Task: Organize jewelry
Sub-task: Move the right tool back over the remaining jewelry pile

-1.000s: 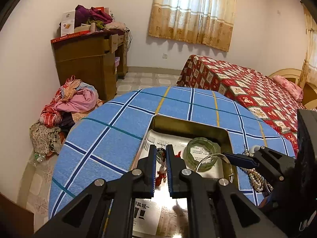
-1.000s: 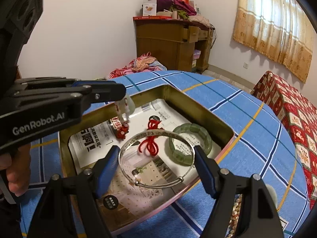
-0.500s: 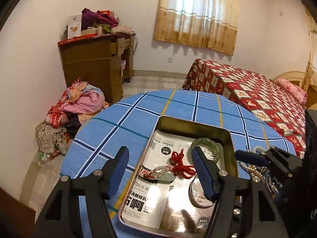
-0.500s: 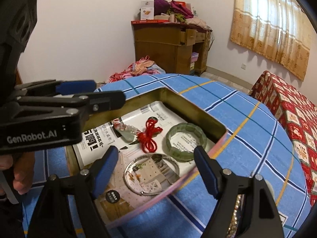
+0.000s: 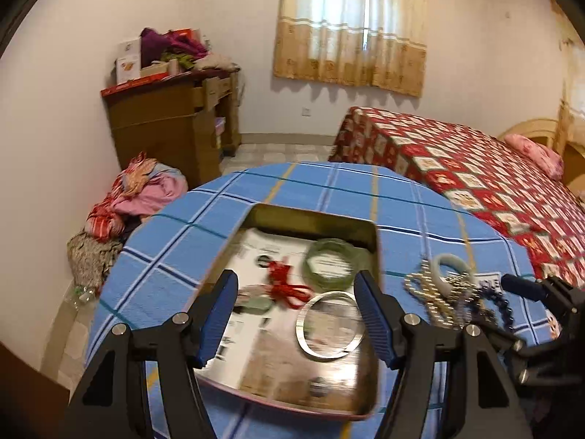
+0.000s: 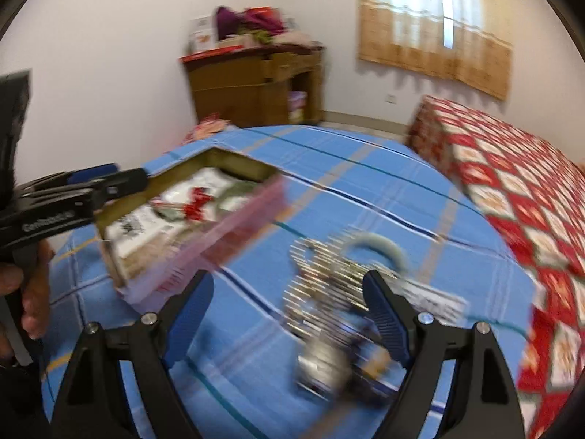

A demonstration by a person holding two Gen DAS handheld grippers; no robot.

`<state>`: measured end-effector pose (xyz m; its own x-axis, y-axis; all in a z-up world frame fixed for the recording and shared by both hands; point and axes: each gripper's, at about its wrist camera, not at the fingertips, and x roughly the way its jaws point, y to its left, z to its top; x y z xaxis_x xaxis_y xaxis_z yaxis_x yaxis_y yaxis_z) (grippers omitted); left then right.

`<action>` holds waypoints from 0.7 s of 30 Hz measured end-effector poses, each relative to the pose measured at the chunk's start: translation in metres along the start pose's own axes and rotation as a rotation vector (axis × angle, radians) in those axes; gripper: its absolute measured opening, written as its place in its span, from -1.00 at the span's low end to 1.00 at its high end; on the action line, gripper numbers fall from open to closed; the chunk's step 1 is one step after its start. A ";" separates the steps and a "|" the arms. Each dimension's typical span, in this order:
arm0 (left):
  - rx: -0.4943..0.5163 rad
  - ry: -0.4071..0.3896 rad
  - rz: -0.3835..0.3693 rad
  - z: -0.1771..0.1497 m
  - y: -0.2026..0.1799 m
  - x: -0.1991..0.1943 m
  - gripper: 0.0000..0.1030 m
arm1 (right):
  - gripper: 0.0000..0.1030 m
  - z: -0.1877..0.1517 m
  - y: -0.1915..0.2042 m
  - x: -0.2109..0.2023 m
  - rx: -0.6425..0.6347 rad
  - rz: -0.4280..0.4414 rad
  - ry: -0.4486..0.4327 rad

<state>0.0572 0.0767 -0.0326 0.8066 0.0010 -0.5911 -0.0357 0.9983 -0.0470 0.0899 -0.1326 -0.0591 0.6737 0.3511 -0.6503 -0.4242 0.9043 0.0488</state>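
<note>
1. My left gripper (image 5: pixel 294 314) has its fingers spread wide with nothing between them, low in the centre of the left wrist view, above the tin tray (image 5: pixel 373 241).
2. In the tray lie a green bangle (image 5: pixel 331 261), a silver bangle (image 5: pixel 331 325) and a red cord pendant (image 5: pixel 285 287), on printed paper.
3. My right gripper (image 6: pixel 289 314) is also spread wide and holds nothing, low in the centre of its blurred view.
4. Between and beyond its fingers sits a jewelry pile (image 6: pixel 340 274) on the blue checked tablecloth (image 6: pixel 329 183), to the right of the tray; blur hides the single pieces.
</note>
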 end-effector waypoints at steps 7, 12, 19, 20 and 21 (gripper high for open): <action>0.078 0.022 -0.059 -0.010 -0.041 -0.003 0.28 | 0.66 -0.024 -0.044 -0.016 0.110 -0.092 0.020; 0.118 0.033 -0.092 -0.016 -0.061 -0.007 0.28 | 0.66 -0.031 -0.052 -0.022 0.118 -0.121 0.012; 0.175 0.063 -0.140 -0.026 -0.095 -0.004 0.28 | 0.55 -0.046 -0.062 -0.026 0.112 -0.148 0.009; 0.182 0.078 -0.159 -0.029 -0.101 -0.001 0.28 | 0.55 -0.048 -0.062 -0.026 0.108 -0.151 0.009; 0.185 0.090 -0.170 -0.031 -0.105 0.001 0.28 | 0.55 -0.050 -0.063 -0.027 0.108 -0.152 0.008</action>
<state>0.0433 -0.0295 -0.0528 0.7358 -0.1642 -0.6570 0.2107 0.9775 -0.0084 0.0682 -0.2113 -0.0825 0.7205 0.2065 -0.6620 -0.2498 0.9678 0.0300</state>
